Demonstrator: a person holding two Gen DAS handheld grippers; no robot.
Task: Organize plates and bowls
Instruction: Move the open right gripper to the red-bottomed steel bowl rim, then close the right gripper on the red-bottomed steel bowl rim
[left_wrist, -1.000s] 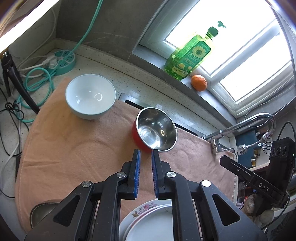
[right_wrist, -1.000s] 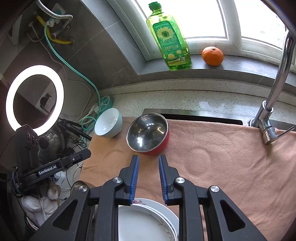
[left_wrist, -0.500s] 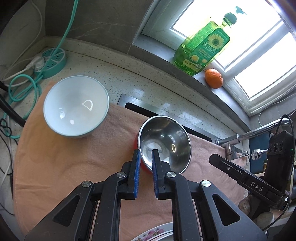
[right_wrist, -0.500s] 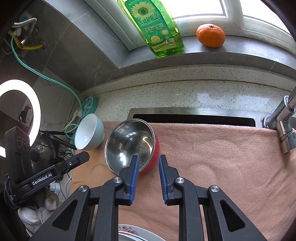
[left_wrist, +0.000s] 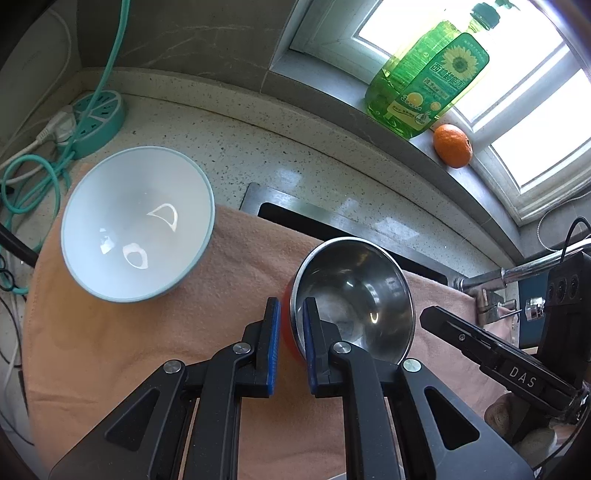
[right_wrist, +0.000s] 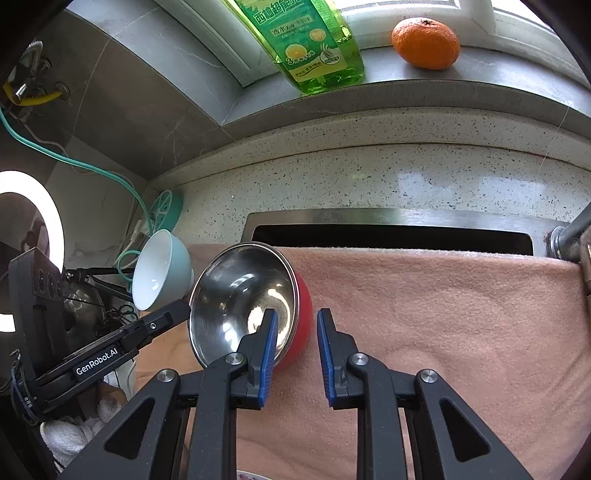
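Note:
A steel bowl with a red outside (left_wrist: 354, 295) sits on the peach towel (left_wrist: 110, 343); it also shows in the right wrist view (right_wrist: 243, 295). My left gripper (left_wrist: 290, 314) is open, its jaws astride the bowl's left rim. My right gripper (right_wrist: 295, 326) is open, its jaws astride the bowl's right rim, one finger inside, one outside. A pale blue bowl (left_wrist: 136, 221) stands on the towel to the left, also in the right wrist view (right_wrist: 159, 269).
The sink opening (right_wrist: 391, 236) lies behind the towel, with the faucet (left_wrist: 517, 273) at right. A green soap bottle (left_wrist: 428, 74) and an orange (left_wrist: 452, 146) stand on the window sill. A teal power strip (left_wrist: 96, 122) and cables lie at far left.
Both grippers have moved forward and down onto the steel bowl, each now straddling its rim. The plates at the bottom edge have almost left both views.

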